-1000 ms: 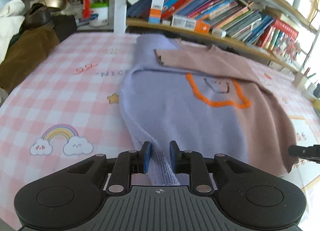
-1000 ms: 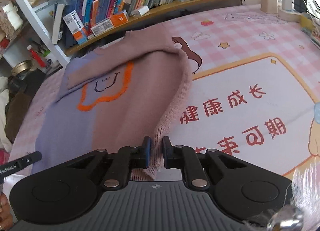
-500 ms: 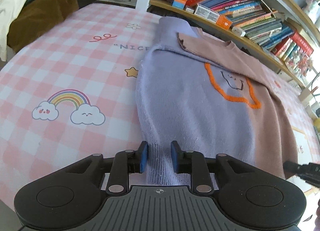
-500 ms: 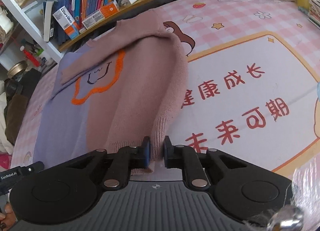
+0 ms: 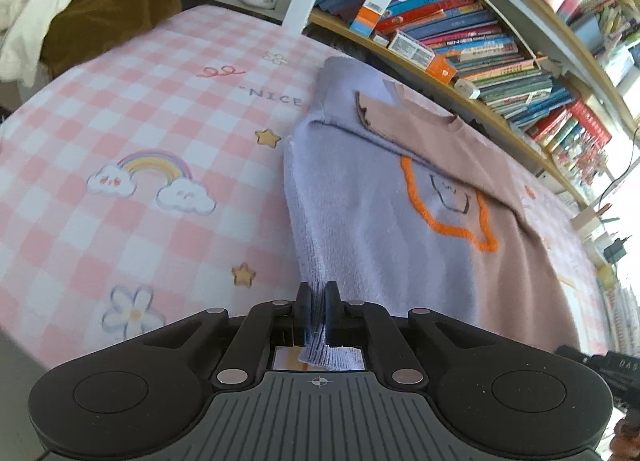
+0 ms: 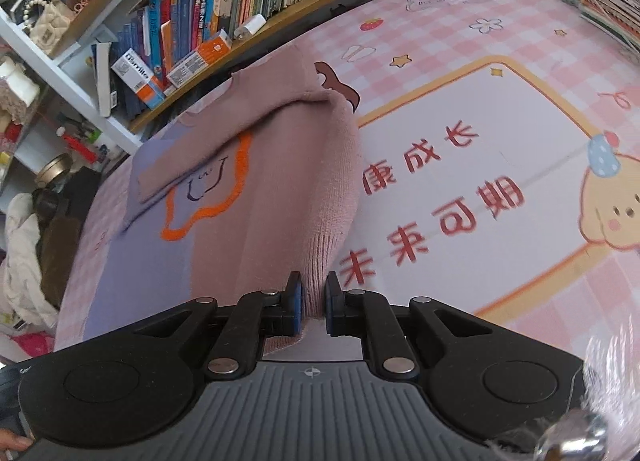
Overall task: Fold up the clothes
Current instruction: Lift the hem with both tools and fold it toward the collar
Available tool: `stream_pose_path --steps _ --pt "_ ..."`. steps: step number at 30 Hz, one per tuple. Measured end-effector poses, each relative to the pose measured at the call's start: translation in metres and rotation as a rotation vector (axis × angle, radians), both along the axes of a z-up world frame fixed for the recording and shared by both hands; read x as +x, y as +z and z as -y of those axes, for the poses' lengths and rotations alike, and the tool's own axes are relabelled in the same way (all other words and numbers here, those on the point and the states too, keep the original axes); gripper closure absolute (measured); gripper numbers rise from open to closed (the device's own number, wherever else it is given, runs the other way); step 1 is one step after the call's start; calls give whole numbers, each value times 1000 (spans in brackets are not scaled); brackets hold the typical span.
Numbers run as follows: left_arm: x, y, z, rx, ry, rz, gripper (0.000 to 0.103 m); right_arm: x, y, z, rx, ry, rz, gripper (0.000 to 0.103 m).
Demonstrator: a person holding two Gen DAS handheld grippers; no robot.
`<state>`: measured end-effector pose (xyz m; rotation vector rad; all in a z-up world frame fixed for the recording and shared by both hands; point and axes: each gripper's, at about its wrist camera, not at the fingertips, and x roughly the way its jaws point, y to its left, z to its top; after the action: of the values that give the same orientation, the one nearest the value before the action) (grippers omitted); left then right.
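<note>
**Left wrist view: both hem corners pinched, sweater runs straight ahead**

The left gripper [image 5: 316, 311] is clamped on the lilac hem corner of the sweater [image 5: 380, 221]; the right gripper [image 6: 312, 307] grips the pink corner. The garment's long axis stretches away from both grippers across the checked tablecloth [image 5: 140, 109] toward the bookshelf [image 5: 480, 45], so I judge the fold carries the hem forward.

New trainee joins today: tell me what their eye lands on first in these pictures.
The two-tone sweater, lilac on one half and dusty pink on the other with an orange outlined shape, spread across the pink checked cloth. Left gripper pinches its lilac hem corner; right gripper pinches the pink one. Crammed bookshelves run behind.
</note>
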<state>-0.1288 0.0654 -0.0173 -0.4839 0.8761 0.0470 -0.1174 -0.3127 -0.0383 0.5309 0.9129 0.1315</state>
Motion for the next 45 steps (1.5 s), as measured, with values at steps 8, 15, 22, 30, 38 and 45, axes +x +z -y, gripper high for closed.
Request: stream_pose_path --steps 8,15,22,30,38,45 --pt "-49 2 5 -31 33 -17 98 -43 6 8 -10 86 -19 93" --pt "-93 -5 9 -19 50 -60 98 -83 1 16 -27 177 -66 93" --pt "-115 -7 11 -25 85 -67 98 -102 1 14 -43 270 -98 93" --pt "-104 18 1 -175 130 74 98 -92 26 37 169 192 7 93" --pt "-46 47 -12 -298 159 243 98 -35 62 51 347 35 172 93" --pt "21 58 -24 -304 146 292 98 24 83 50 350 -33 230 93"
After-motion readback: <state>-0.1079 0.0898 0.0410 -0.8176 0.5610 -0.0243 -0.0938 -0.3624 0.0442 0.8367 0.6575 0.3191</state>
